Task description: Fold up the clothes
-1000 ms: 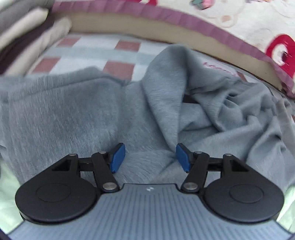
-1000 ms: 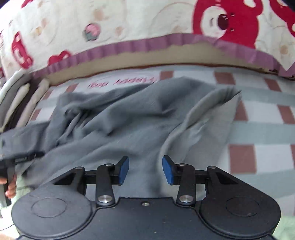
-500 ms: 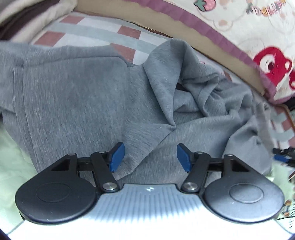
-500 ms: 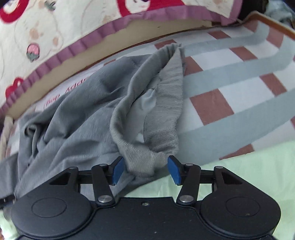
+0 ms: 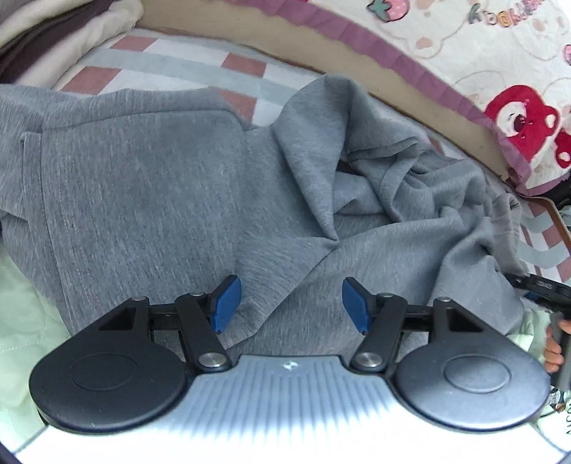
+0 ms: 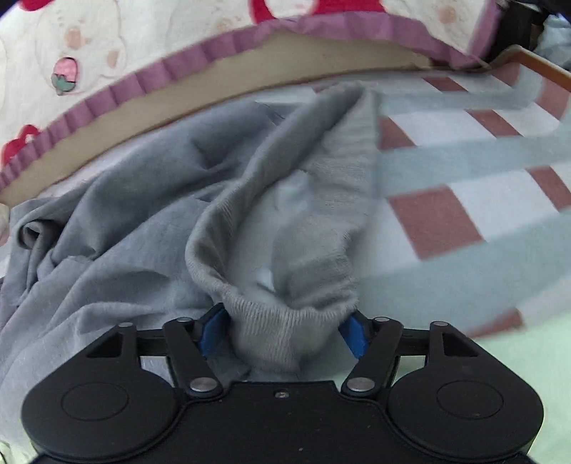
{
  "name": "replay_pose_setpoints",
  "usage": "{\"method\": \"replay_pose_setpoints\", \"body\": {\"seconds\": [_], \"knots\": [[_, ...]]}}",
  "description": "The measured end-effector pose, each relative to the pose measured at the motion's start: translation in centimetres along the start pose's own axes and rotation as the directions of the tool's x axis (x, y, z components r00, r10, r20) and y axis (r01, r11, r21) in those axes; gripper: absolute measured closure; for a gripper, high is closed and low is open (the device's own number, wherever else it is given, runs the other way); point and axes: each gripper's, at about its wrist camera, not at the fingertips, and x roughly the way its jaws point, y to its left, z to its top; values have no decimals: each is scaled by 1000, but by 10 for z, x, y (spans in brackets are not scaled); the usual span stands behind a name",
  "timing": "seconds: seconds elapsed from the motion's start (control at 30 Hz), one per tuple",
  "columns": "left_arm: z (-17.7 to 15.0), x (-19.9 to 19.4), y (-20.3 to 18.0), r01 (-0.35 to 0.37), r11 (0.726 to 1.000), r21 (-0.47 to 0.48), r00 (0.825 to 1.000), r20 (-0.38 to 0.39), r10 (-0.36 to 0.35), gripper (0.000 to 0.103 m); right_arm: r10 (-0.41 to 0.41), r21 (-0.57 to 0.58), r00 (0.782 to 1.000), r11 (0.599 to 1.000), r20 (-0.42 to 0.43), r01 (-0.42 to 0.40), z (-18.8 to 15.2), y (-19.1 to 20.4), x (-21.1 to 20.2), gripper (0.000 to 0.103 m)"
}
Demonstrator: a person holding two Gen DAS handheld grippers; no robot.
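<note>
**Our grey top on the bed, one cuff between our blue pads**

The grey sweatshirt (image 5: pixel 150 185) lies on the checked bed sheet (image 6: pixel 464 167). One part of it is flat and smooth. The other part is all bunched up in big folds. Its ribbed cuff (image 6: pixel 285 332) sticks up toward us at the near edge of the sheet.

Our right gripper (image 6: pixel 283 337) has that cuff between its two blue pads (image 6: pixel 210 335). The jaws are closing on it, and the pads touch the cloth on both sides and squeeze it.

Our left gripper (image 5: pixel 291 303) hangs over the smooth part of the sweatshirt. Its blue pads (image 5: pixel 226 303) stand wide apart. Nothing is pinched between them.

In the left view we can see our other hand (image 5: pixel 555 348) at the right edge, on its handle.

Past the sheet is a quilt with red bears (image 5: pixel 514 117) and a purple frilled edge (image 6: pixel 150 78). Some folded clothes (image 5: pixel 60 32) are stacked in the far left corner. A pale green cover (image 6: pixel 517 360) lies near us.
</note>
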Motion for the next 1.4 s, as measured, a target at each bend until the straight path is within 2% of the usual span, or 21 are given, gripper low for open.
{"method": "replay_pose_setpoints", "body": {"seconds": [0.03, 0.1, 0.17, 0.2, 0.23, 0.3, 0.37, 0.43, 0.5, 0.57, 0.67, 0.83, 0.93, 1.0, 1.03, 1.1, 1.13, 1.23, 1.3, 1.37, 1.4], "knots": [[-3, -2, 5, 11, 1000, -11, 1000, 6, -11, 41, -11, -100, 1000, 995, 14, 13, 5, 15, -2, 89], [-2, -10, 16, 38, 996, -76, 999, 35, -36, 41, -31, -256, 997, 966, 76, 49, 24, 45, -21, 91], [4, -26, 23, 56, 990, -128, 995, 89, -44, 41, -12, -248, 975, 967, 222, 68, 54, 52, -74, 92], [7, -38, 24, 43, 990, -136, 992, 123, -26, 41, -15, -216, 952, 973, 307, 85, 64, 45, -106, 93], [10, -49, 25, 31, 989, -145, 988, 156, -8, 43, -43, -165, 922, 980, 385, 114, 67, 30, -136, 93], [14, -70, 28, 7, 989, -145, 978, 208, 24, 43, -145, -68, 888, 979, 436, 193, 56, -6, -172, 93], [13, -81, 32, -3, 989, -151, 975, 221, 36, 41, -289, -6, 880, 949, 377, 314, 38, -37, -170, 93], [11, -85, 36, -19, 987, -157, 975, 217, 54, 41, -406, 21, 888, 911, 215, 412, 22, -64, -141, 93], [6, -77, 36, -61, 986, -157, 980, 178, 89, 41, -417, 135, 908, 903, 46, 408, 4, -91, -115, 92], [-1, -67, 35, -83, 985, -152, 986, 131, 104, 41, -406, 249, 913, 881, -38, 402, -12, -108, -98, 91], [-11, -55, 32, -81, 986, -143, 993, 73, 92, 40, -438, 234, 896, 866, -67, 441, -16, -107, -82, 87], [-23, -42, 19, -3, 993, -115, 998, 69, 11, 39, -510, 25, 860, 859, -28, 511, -16, -89, -82, 87], [-26, -41, -4, -8, 1000, 1, 996, 88, 8, 35, -538, 21, 843, 843, -15, 538, -22, -93, -86, 78], [-31, -42, -24, -48, 991, 128, 993, 110, 34, 35, -620, 64, 783, 785, 49, 617, -21, -91, -88, 68], [-33, -43, -32, -73, 980, 185, 991, 123, 51, 34, -692, 61, 717, 722, 83, 689, -21, -90, -88, 70], [-37, -41, -43, -108, 963, 245, 988, 136, 76, 30, -751, 77, 650, 659, 116, 748, -20, -97, -99, 69], [-38, -39, -47, -117, 959, 259, 987, 135, 84, 28, -734, 91, 667, 678, 127, 729, -19, -100, -109, 69], [-37, -30, -54, -139, 948, 285, 987, 122, 108, 25, -594, 44, 779, 800, 203, 599, -6, -90, -126, 63], [-33, -21, -56, -142, 944, 299, 989, 80, 123, 19, -459, -18, 862, 881, 213, 473, 6, -75, -123, 62], [-29, -9, -54, -175, 940, 292, 984, 48, 169, 19, -326, -69, 919, 935, 221, 349, 17, -58, -111, 58], [-27, -4, -55, -206, 932, 297, 978, 42, 203, 26, -262, -95, 940, 953, 218, 288, 23, -49, -103, 57]]}}
